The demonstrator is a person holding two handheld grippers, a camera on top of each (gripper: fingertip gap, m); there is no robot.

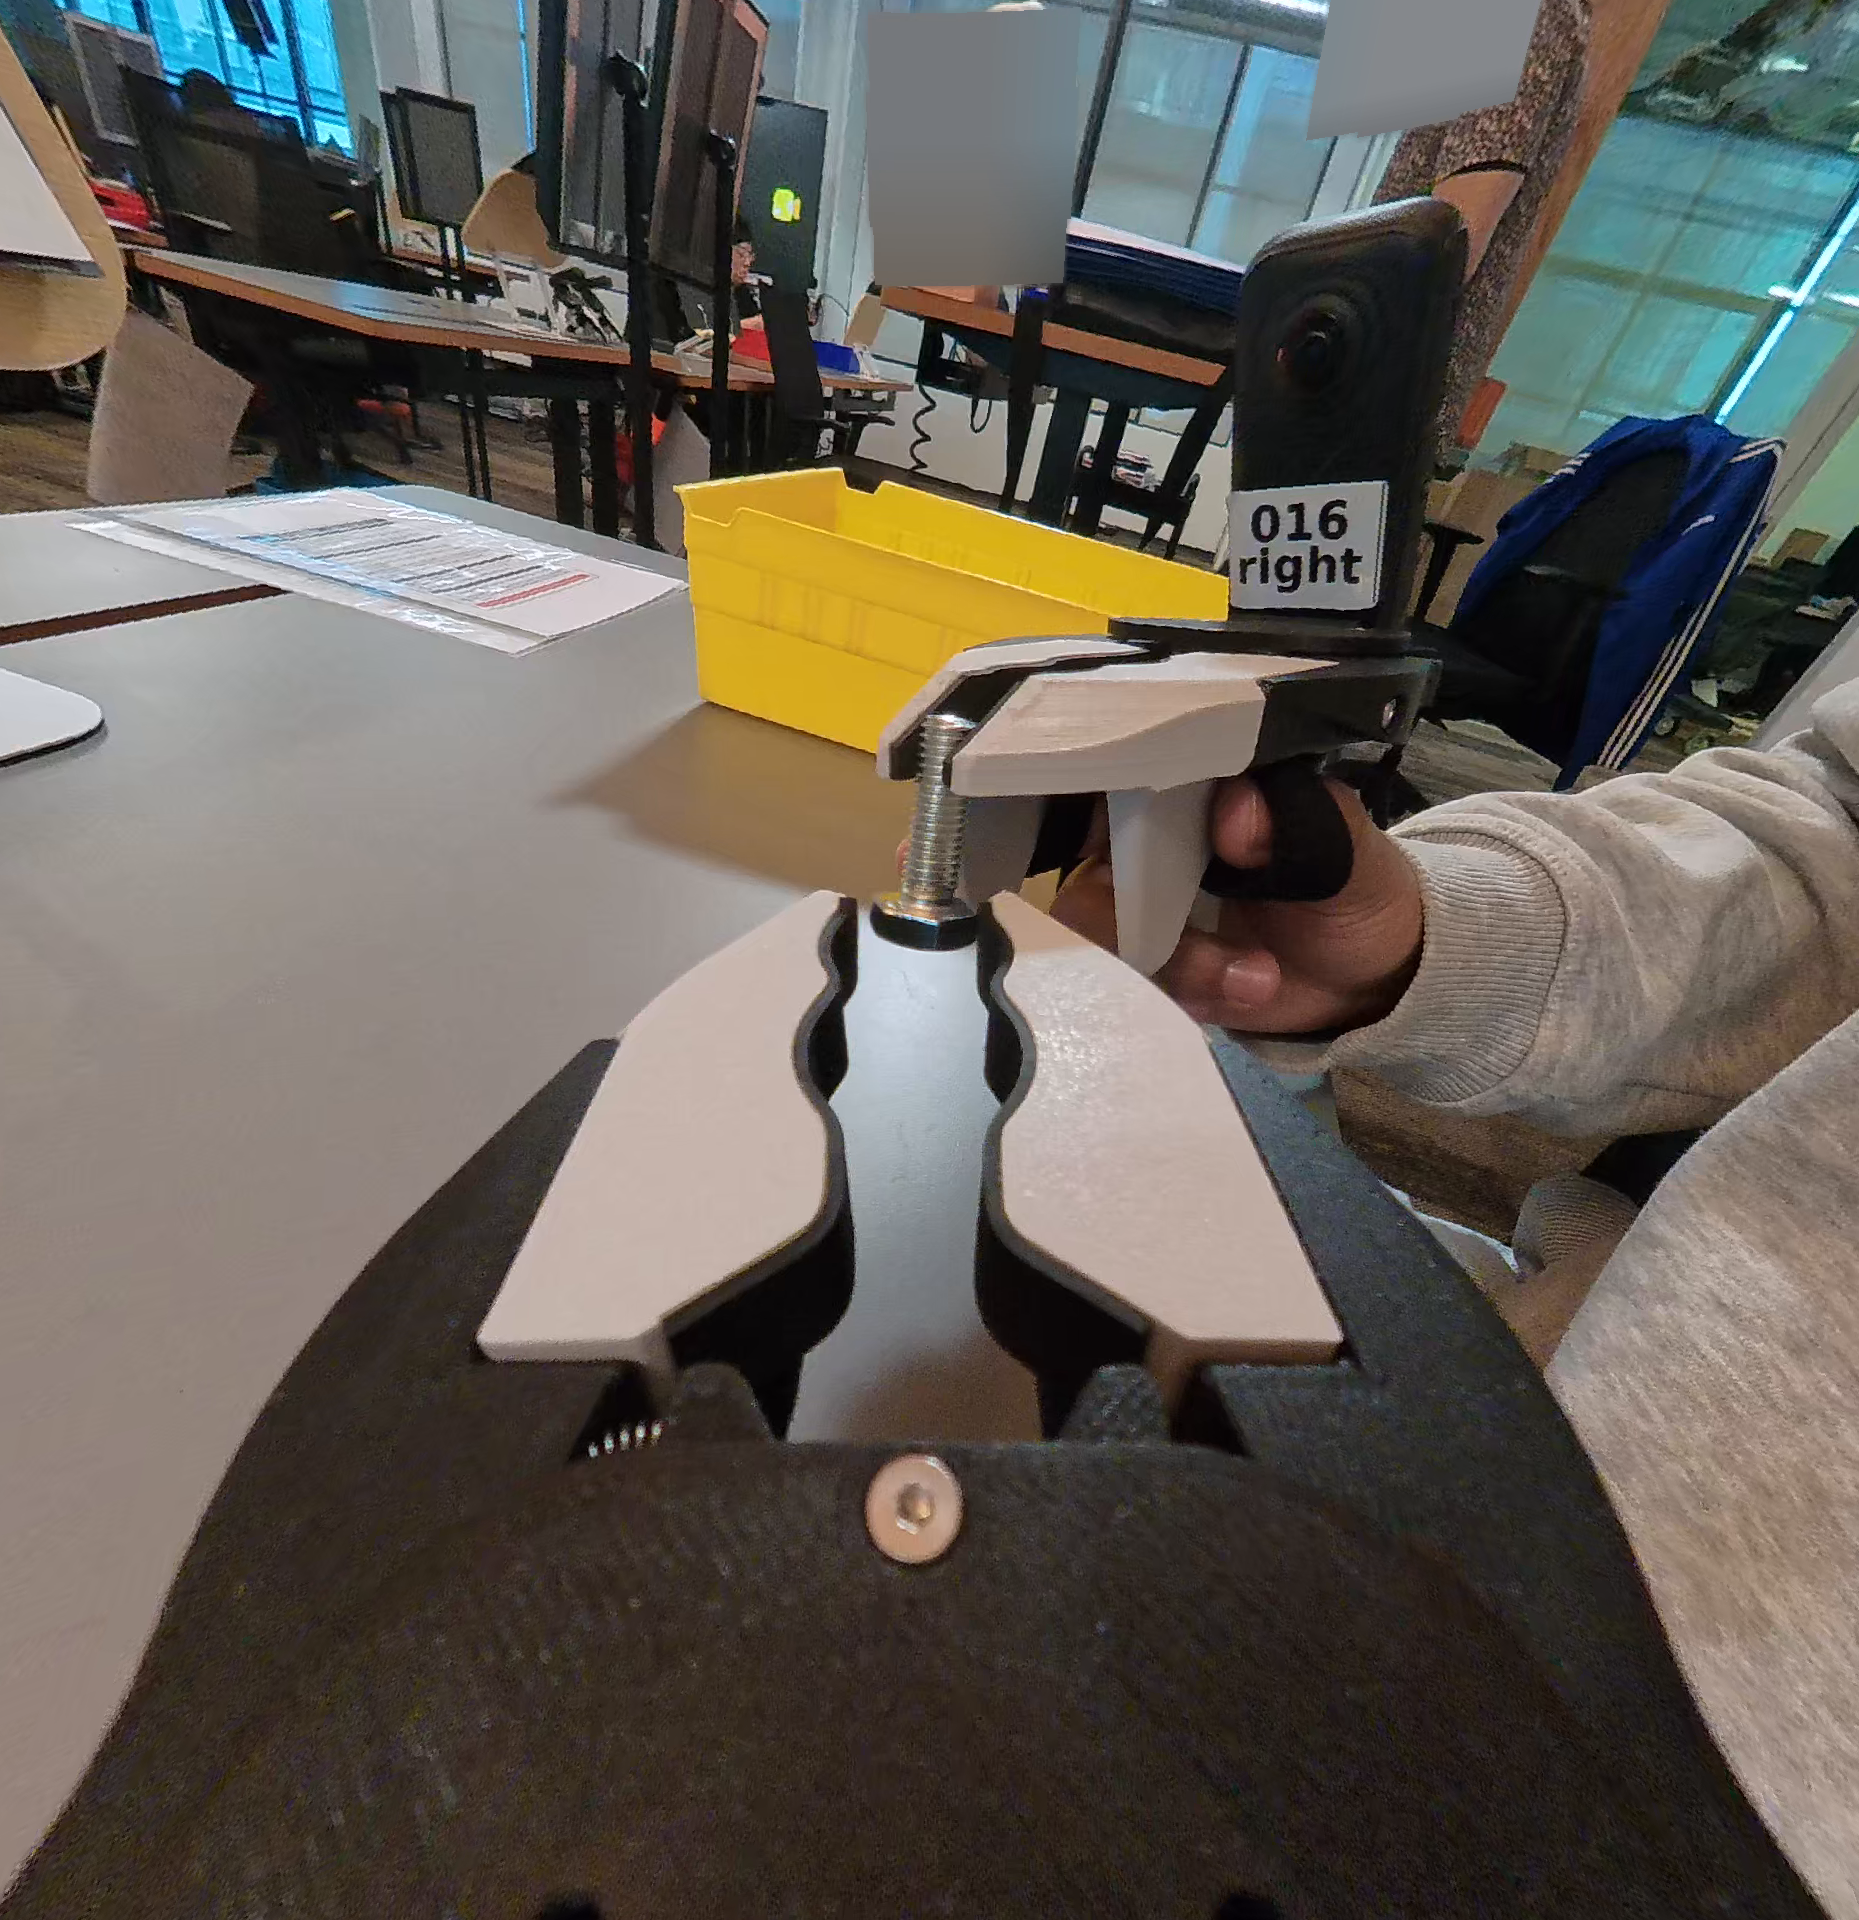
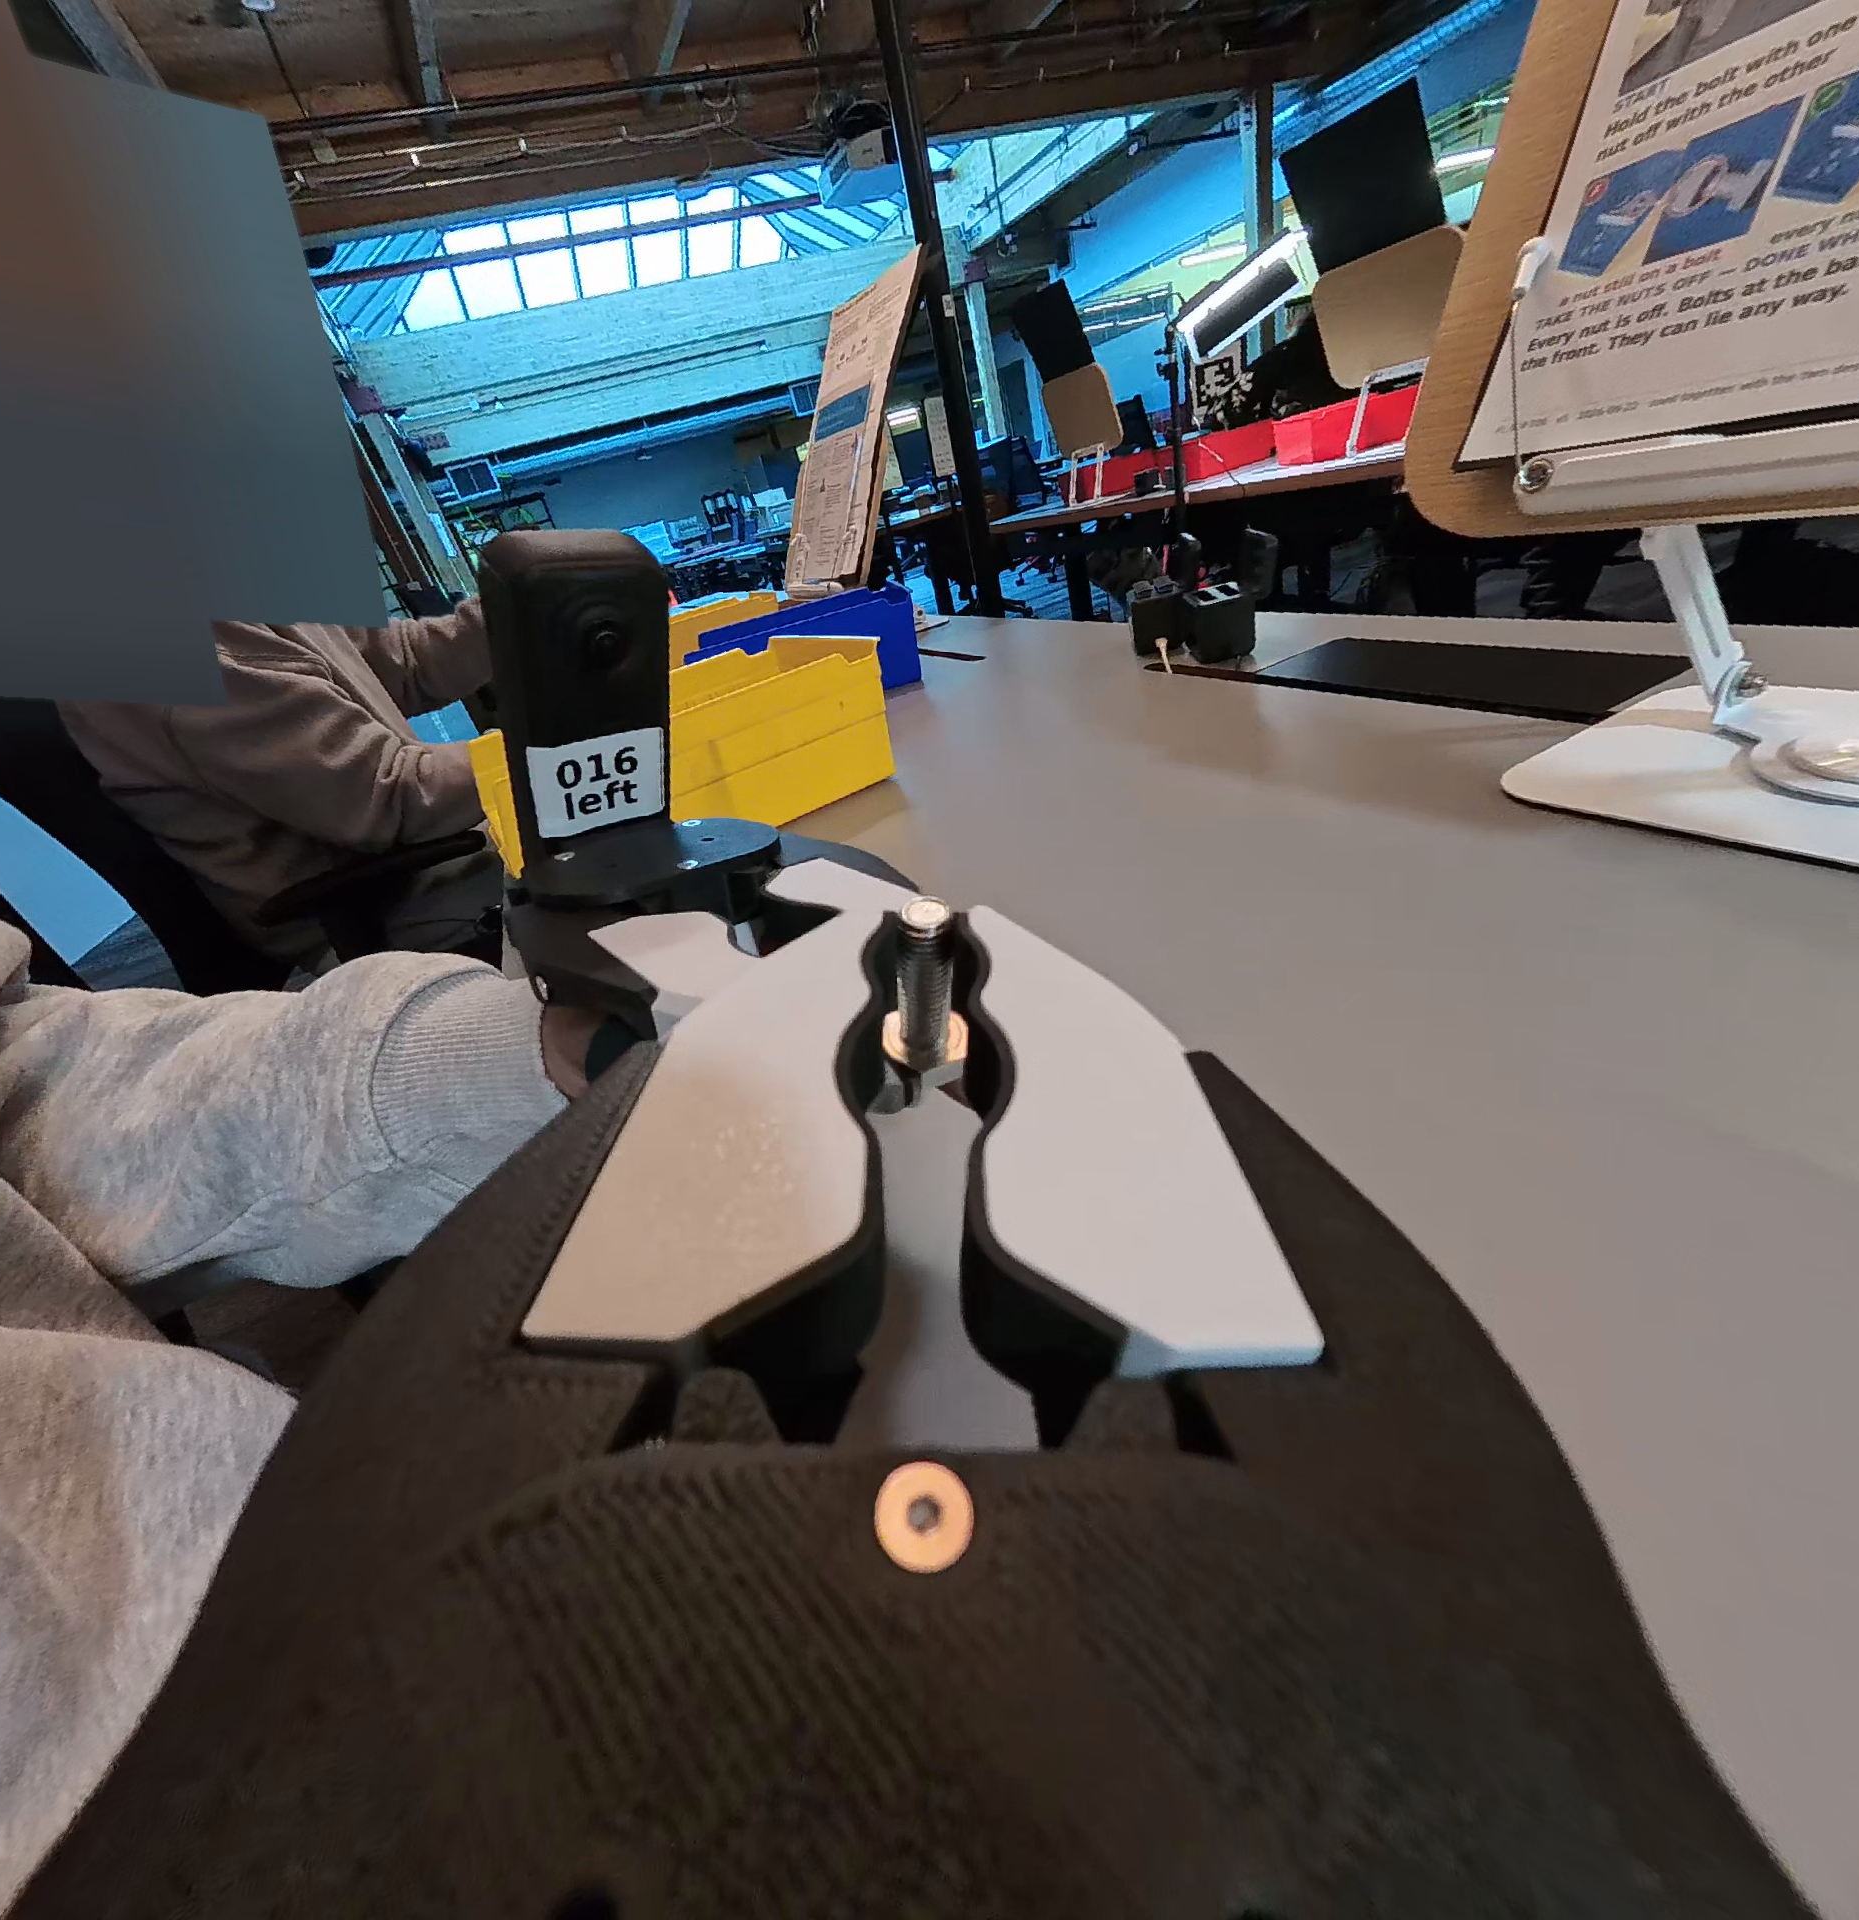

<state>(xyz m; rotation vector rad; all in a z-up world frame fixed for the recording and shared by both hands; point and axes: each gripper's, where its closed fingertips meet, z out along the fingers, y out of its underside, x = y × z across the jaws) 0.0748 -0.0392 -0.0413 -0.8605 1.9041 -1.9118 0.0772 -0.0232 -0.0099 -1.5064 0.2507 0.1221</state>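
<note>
A silver threaded bolt [image 1: 935, 821] stands upright above the grey table [image 1: 281, 883]. My right gripper [image 1: 930, 732] comes in from the right and is shut on the top of its threaded shank. My left gripper [image 1: 920, 920] is closed around the dark hex end [image 1: 923, 932] at the bottom of the bolt. In the right wrist view the bolt [image 2: 923, 977] sits between the tips of my right gripper [image 2: 925, 925], with a silver nut [image 2: 925, 1044] just below them. The left gripper's fingertips are hidden under the right fingers there. I cannot tell whether the held hex piece is a head or a nut.
A yellow bin [image 1: 852, 582] stands behind the grippers, also seen in the right wrist view [image 2: 790, 717] with a blue bin [image 2: 821, 634] behind it. A laminated sheet [image 1: 385, 561] lies far left. A white stand base [image 2: 1683, 769] carries an instruction board [image 2: 1683, 260]. Grey sleeves flank both grippers. Left and right tips are no more than a few centimetres apart.
</note>
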